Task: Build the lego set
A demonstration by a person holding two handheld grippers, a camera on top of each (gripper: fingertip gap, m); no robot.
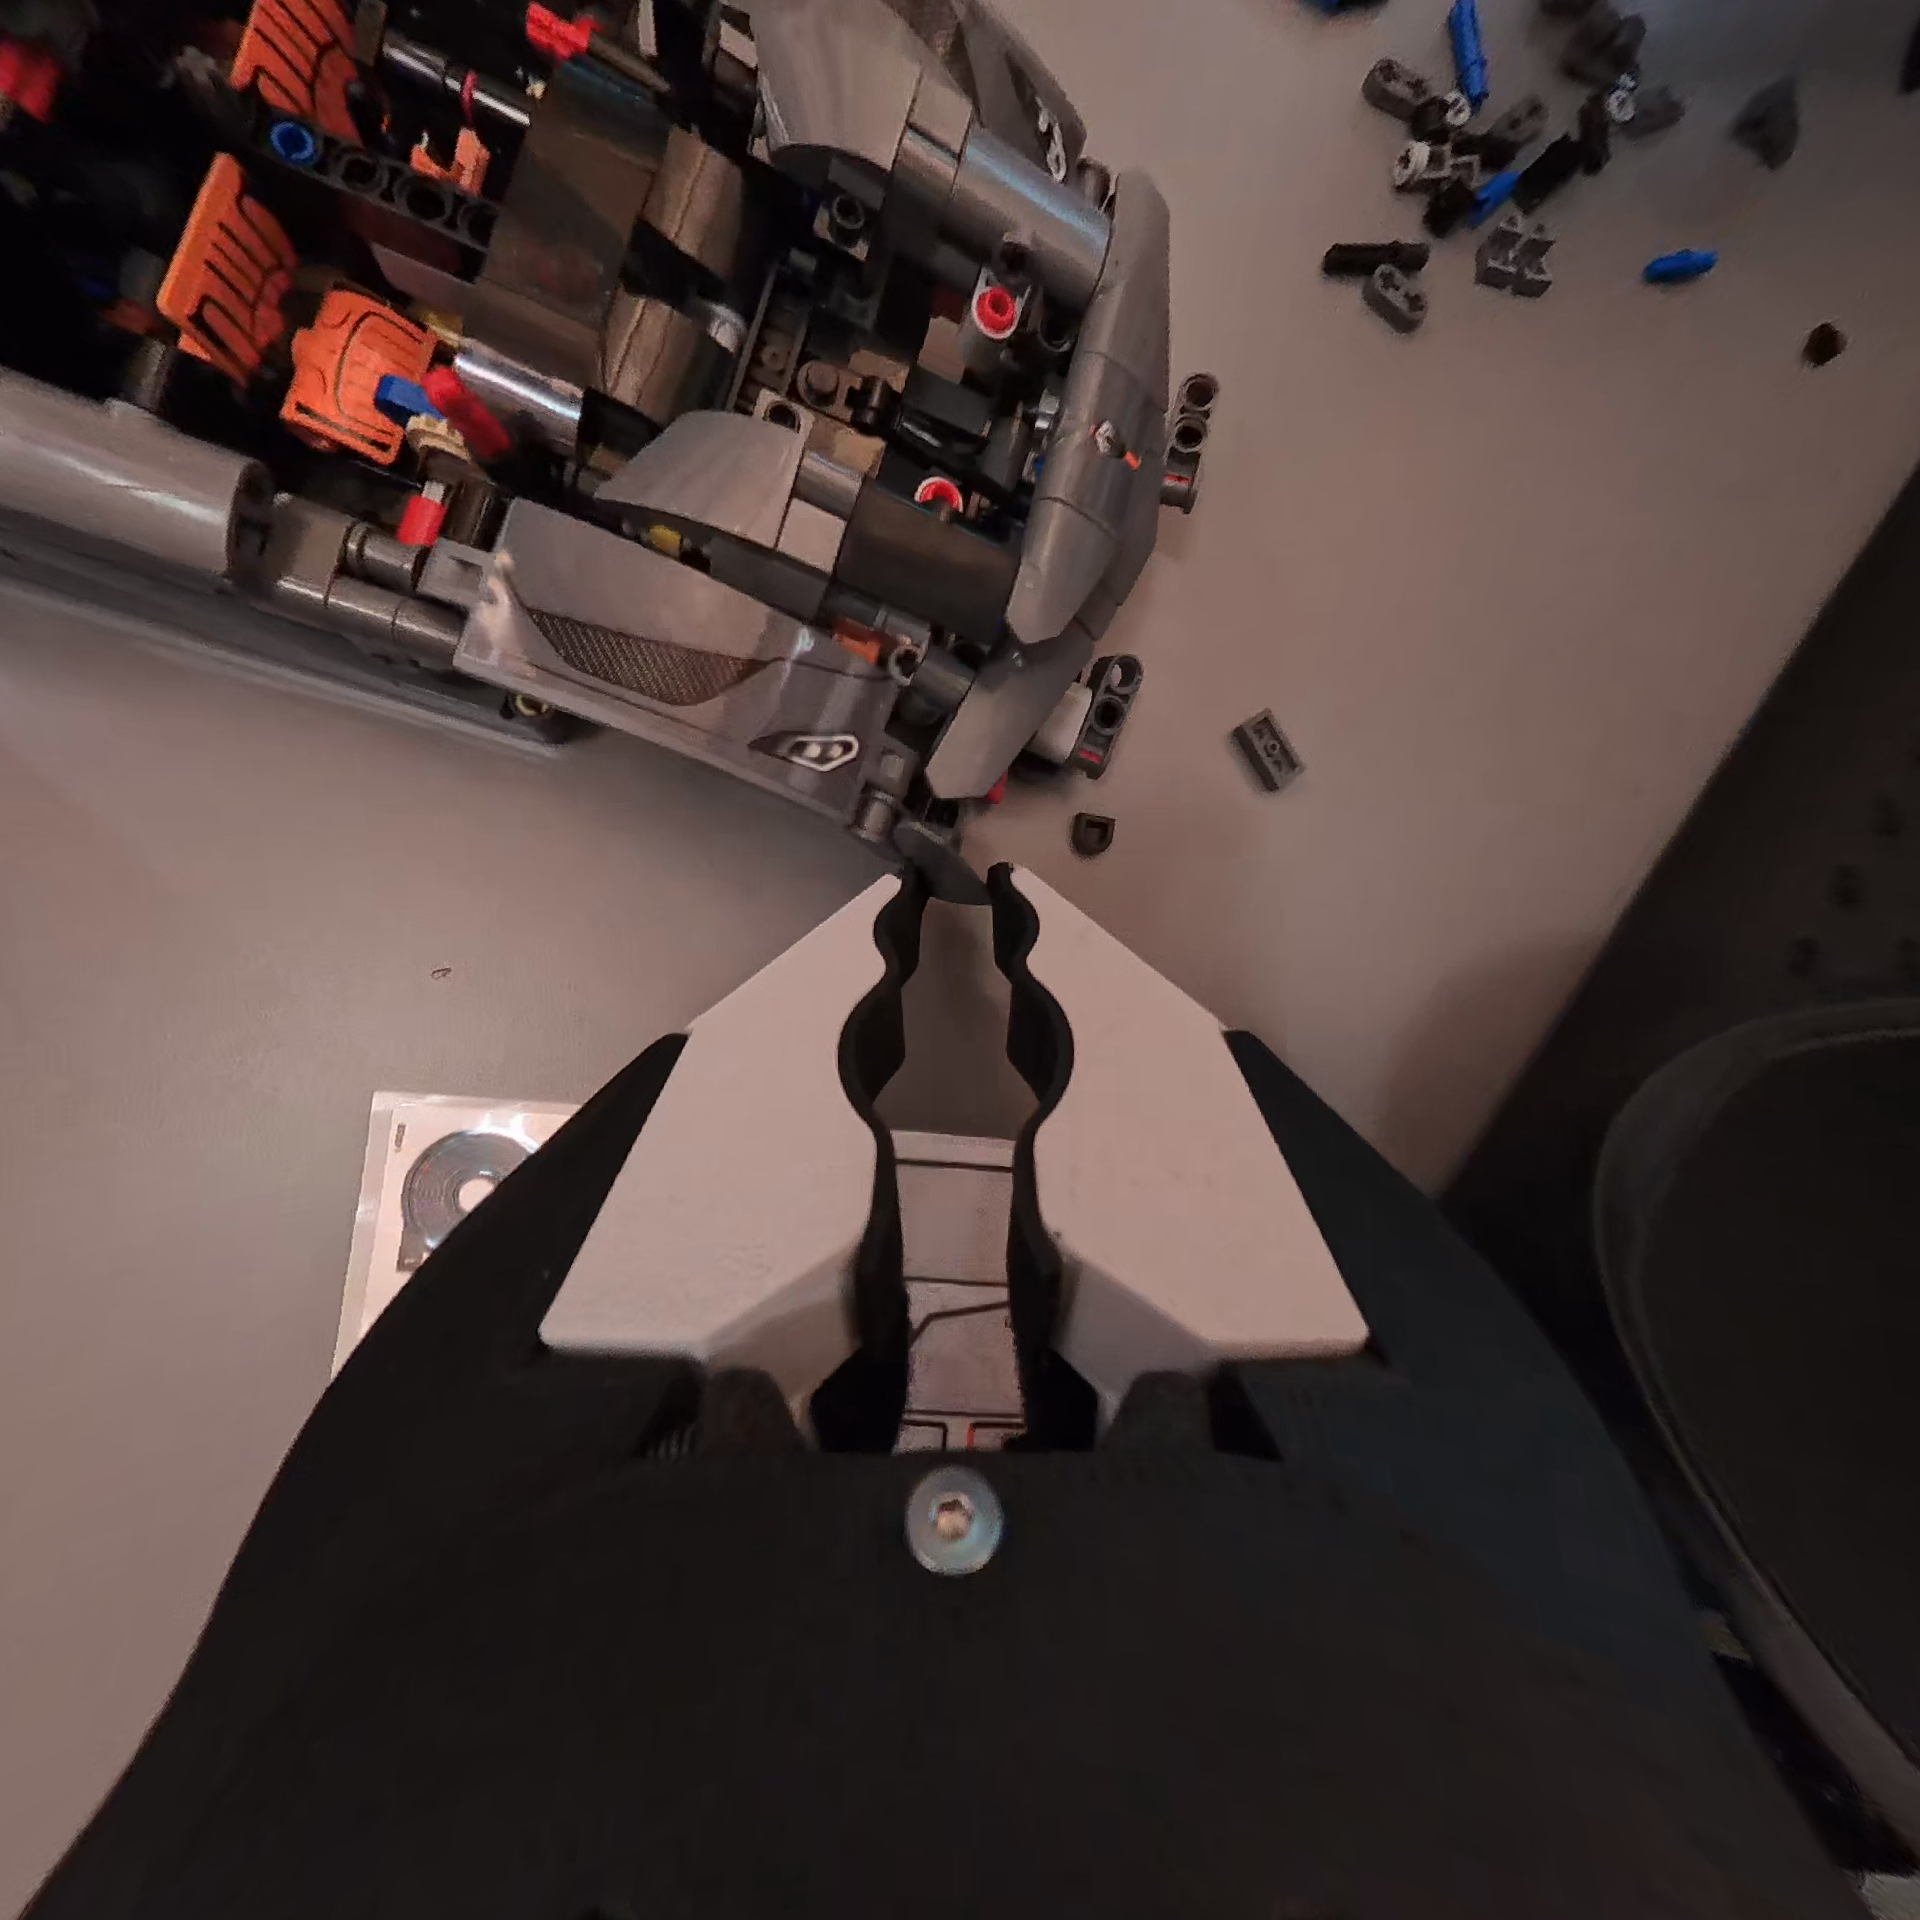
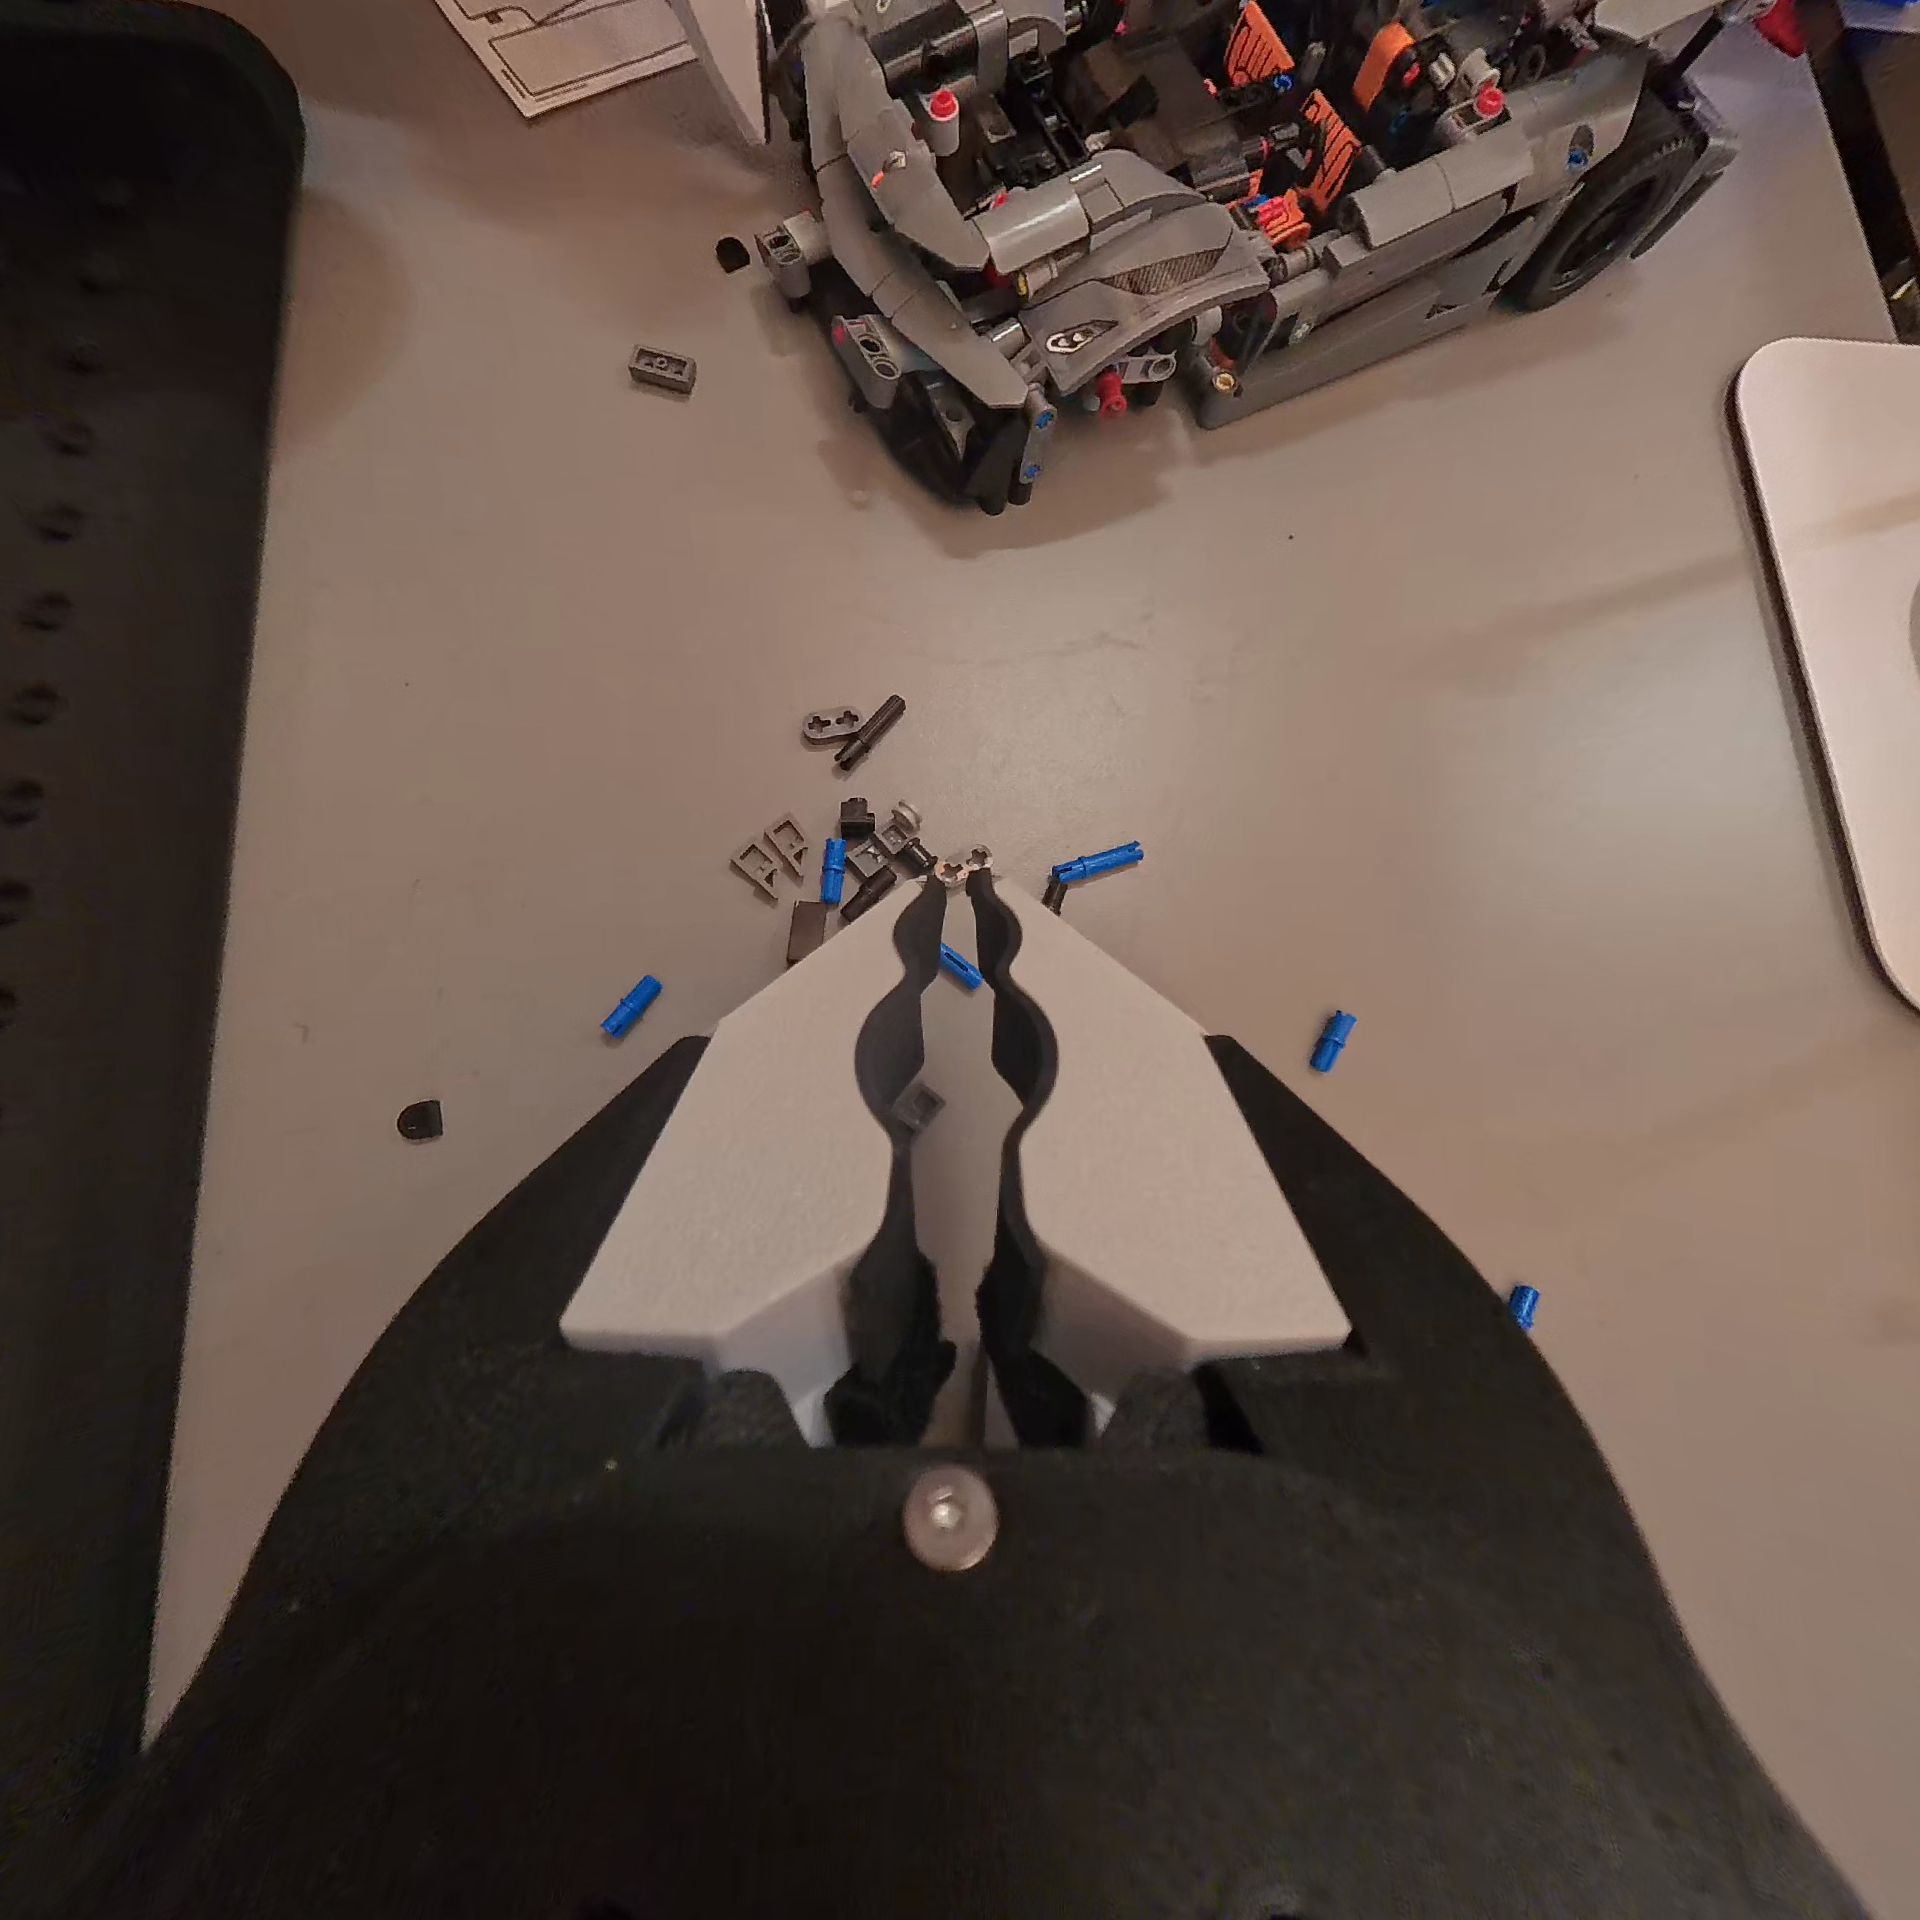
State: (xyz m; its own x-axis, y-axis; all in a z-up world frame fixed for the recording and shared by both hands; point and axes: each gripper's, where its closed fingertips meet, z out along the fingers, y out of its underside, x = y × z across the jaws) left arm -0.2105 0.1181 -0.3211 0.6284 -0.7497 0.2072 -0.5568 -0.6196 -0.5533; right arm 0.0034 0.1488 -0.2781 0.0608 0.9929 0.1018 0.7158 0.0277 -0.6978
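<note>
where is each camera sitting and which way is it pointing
Left wrist view: on the left hand-held gripper, looking down along its fingers at the corner of the lego car; fingertips close on a dark piece.
Right wrist view: on the right hand-held gripper, facing the loose parts pile on the table.
Shared: car, pile, small grey plate.

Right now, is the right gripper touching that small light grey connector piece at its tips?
Touching. The right wrist view shows the right gripper pinching the light grey connector between its fingertips.

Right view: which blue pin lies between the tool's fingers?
The short blue pin seen through the gap just behind the right tool tips; the others lie outside the fingers.
</note>
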